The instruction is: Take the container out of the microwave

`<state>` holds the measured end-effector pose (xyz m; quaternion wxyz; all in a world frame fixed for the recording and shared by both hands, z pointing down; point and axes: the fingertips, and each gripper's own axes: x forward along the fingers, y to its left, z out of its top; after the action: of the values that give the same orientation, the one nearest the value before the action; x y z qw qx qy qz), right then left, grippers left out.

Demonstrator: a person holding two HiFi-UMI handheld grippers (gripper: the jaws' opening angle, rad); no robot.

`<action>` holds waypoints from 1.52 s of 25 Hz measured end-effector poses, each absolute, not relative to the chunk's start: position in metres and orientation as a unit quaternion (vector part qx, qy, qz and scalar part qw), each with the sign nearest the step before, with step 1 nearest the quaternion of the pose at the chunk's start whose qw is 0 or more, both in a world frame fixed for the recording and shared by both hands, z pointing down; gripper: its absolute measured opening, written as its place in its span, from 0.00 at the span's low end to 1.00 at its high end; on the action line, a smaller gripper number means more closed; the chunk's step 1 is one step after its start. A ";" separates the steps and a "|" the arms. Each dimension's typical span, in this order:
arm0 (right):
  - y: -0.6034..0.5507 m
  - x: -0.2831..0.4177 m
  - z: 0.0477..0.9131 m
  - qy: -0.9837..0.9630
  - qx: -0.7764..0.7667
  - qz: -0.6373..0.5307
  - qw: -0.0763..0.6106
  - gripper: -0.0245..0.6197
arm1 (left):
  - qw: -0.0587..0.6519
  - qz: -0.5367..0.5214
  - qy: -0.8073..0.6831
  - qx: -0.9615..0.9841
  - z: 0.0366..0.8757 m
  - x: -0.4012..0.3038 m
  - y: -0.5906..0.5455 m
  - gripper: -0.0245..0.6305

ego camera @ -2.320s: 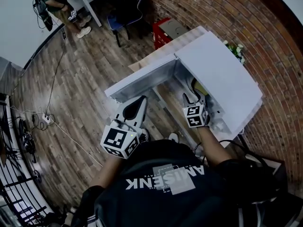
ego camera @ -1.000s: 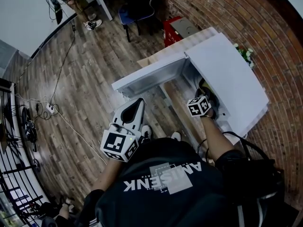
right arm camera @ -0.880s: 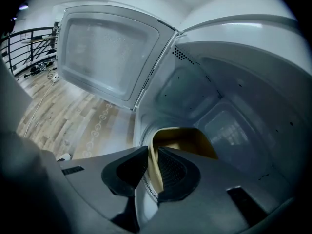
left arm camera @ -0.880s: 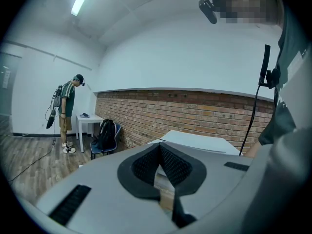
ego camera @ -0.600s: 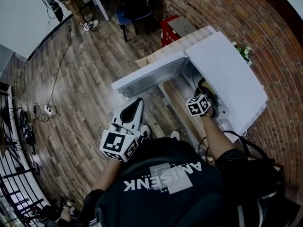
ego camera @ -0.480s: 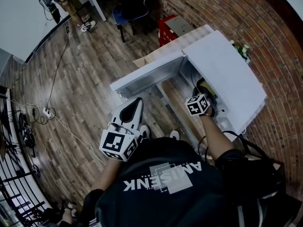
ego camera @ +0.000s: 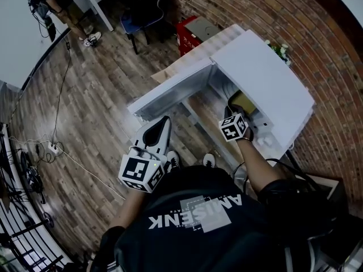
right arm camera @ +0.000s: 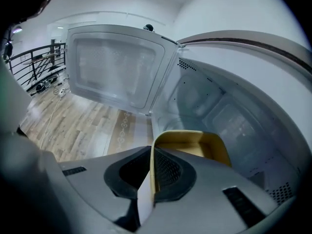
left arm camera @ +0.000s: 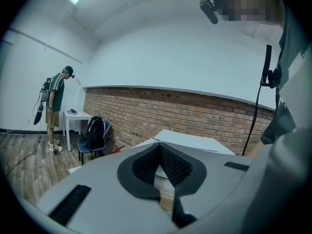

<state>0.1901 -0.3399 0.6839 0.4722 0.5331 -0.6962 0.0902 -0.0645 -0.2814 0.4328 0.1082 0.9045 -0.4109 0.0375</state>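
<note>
Inside the open microwave [ego camera: 266,81], at about one o'clock from me in the head view, sits the yellow container [right arm camera: 195,143], right at the mouth of the cavity. I have the right gripper [right arm camera: 152,168] angled down onto its near wall. The jaws have just been closing and pinch that thin wall between the pads, a grip that should let me draw the container out by its rim. The door [ego camera: 170,92] stands swung out toward eleven o'clock, leaving the opening free. I hold the left gripper [left arm camera: 160,152] idle at nine o'clock, jaws together on nothing, out of the way. I can't see the container's floor or any contents, because my own gripper covers them. From above, the microwave's top hides all but a yellow corner. Whether the container has lifted off the cavity floor I can't tell.
</note>
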 end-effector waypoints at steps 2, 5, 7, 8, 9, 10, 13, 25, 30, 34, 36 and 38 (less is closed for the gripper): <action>-0.336 0.184 0.683 -0.699 0.532 0.098 0.467 0.12 | 0.109 0.039 -0.406 0.906 0.434 -0.066 -0.282 0.05; -0.329 0.173 0.680 -0.706 0.528 0.106 0.460 0.12 | 0.109 0.038 -0.397 0.910 0.435 -0.067 -0.282 0.05; -0.325 0.165 0.676 -0.712 0.524 0.110 0.454 0.12 | 0.110 0.036 -0.391 0.913 0.434 -0.067 -0.283 0.05; -0.323 0.160 0.674 -0.715 0.522 0.112 0.451 0.12 | 0.110 0.035 -0.388 0.914 0.433 -0.068 -0.284 0.05; -0.321 0.156 0.672 -0.718 0.520 0.113 0.449 0.12 | 0.111 0.033 -0.386 0.915 0.433 -0.069 -0.285 0.05; -0.320 0.151 0.670 -0.721 0.518 0.115 0.446 0.12 | 0.112 0.033 -0.383 0.916 0.433 -0.070 -0.286 0.05; -0.315 0.142 0.663 -0.726 0.514 0.118 0.441 0.12 | 0.112 0.035 -0.370 0.922 0.433 -0.069 -0.287 0.05; -0.276 0.090 0.626 -0.761 0.486 0.146 0.405 0.11 | 0.116 0.028 -0.311 0.943 0.436 -0.060 -0.298 0.05; -0.264 0.075 0.601 -0.765 0.496 0.147 0.384 0.11 | 0.103 0.033 -0.271 0.956 0.435 -0.045 -0.299 0.05; -0.257 0.068 0.581 -0.770 0.501 0.150 0.367 0.11 | 0.104 0.036 -0.251 0.962 0.436 -0.032 -0.301 0.05; -0.253 0.065 0.571 -0.772 0.502 0.149 0.362 0.11 | 0.105 0.036 -0.243 0.964 0.437 -0.028 -0.302 0.05; -0.248 0.064 0.561 -0.771 0.508 0.150 0.354 0.11 | 0.107 0.035 -0.231 0.966 0.439 -0.025 -0.302 0.05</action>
<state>0.0635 -0.2480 0.5605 0.3541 0.5081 -0.7707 0.1500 -0.0247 -0.3021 0.4386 0.1069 0.9664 -0.2309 0.0350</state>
